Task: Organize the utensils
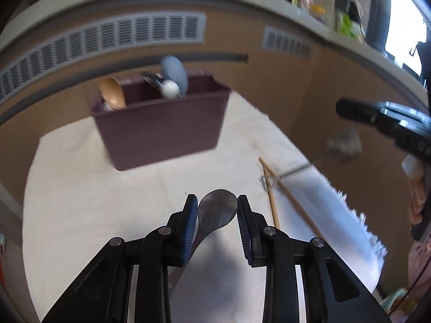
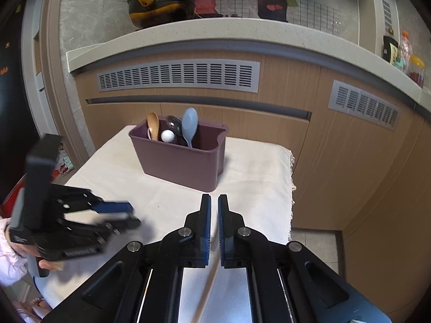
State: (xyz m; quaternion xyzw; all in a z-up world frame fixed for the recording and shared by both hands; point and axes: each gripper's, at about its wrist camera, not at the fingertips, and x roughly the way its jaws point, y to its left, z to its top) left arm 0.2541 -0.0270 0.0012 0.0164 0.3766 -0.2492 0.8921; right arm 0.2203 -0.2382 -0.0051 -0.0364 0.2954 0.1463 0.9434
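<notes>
On the white cloth-covered table [image 2: 167, 188], the left gripper [image 1: 217, 204] clamps the bowl of a shiny metal spoon [image 1: 216, 211] between its blue pads, the handle running back under the jaws; only the left wrist view shows this grip, since in the right wrist view the same gripper [image 2: 129, 215] appears from the side, blurred, with a hand [image 2: 49, 263] beneath it and the spoon hidden. Further back stands the dark purple rectangular plastic caddy [image 2: 183, 161], holding a wooden spoon [image 2: 153, 127], a dark metal ladle-like utensil [image 2: 173, 123], a white ball-tipped piece [image 2: 167, 135] and a pale blue plastic spoon [image 2: 189, 123]. To the right, the left wrist view alone shows a pair of wooden chopsticks [image 1: 272, 185] and a metal fork [image 1: 285, 175] lying near the fringed cloth edge, the fork's tines touching them. The right gripper [image 2: 214, 202] has its pads nearly together, pinching a thin wooden stick [image 2: 208, 282] that runs back beneath it.
</notes>
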